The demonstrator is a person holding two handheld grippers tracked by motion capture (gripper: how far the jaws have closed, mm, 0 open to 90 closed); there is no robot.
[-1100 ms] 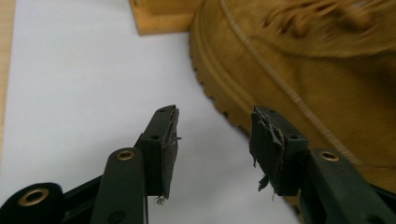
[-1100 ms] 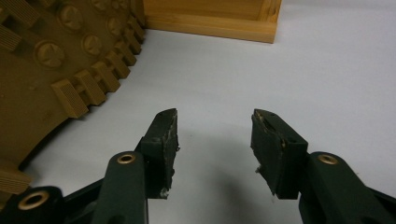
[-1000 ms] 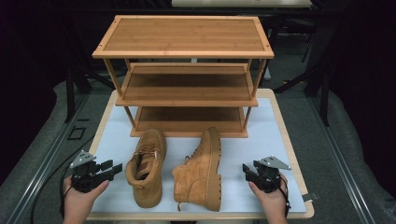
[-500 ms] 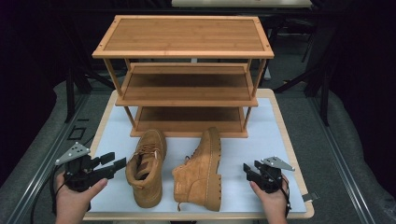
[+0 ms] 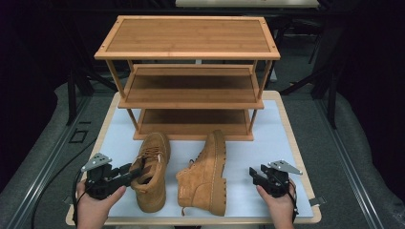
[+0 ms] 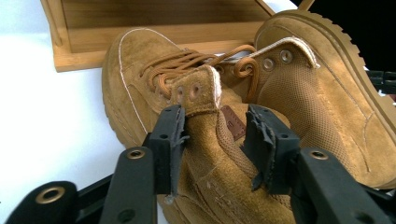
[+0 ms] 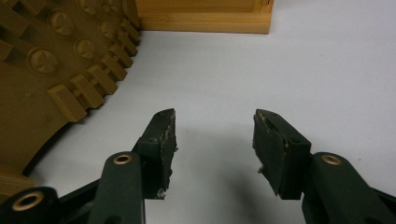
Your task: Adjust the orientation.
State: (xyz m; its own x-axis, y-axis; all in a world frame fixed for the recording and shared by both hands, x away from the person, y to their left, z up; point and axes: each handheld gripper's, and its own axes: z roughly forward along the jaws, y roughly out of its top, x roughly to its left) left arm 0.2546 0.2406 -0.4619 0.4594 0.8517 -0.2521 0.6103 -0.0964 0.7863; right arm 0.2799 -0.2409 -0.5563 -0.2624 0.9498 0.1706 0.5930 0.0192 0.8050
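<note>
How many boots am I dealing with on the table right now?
2. The upright boot stands at front left, its collar between the open jaws of the left gripper. The second boot lies on its side just right of it. The rack shelves look bare.

Left hand-held gripper (image 5: 125, 172) touches the upright boot (image 5: 152, 171) beside the toppled boot (image 5: 206, 171).

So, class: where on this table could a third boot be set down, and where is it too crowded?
Free: the white table between the tipped boot and the right gripper; also all three shelves of the wooden rack. Crowded: the front left, where the left gripper straddles the upright boot.
</note>
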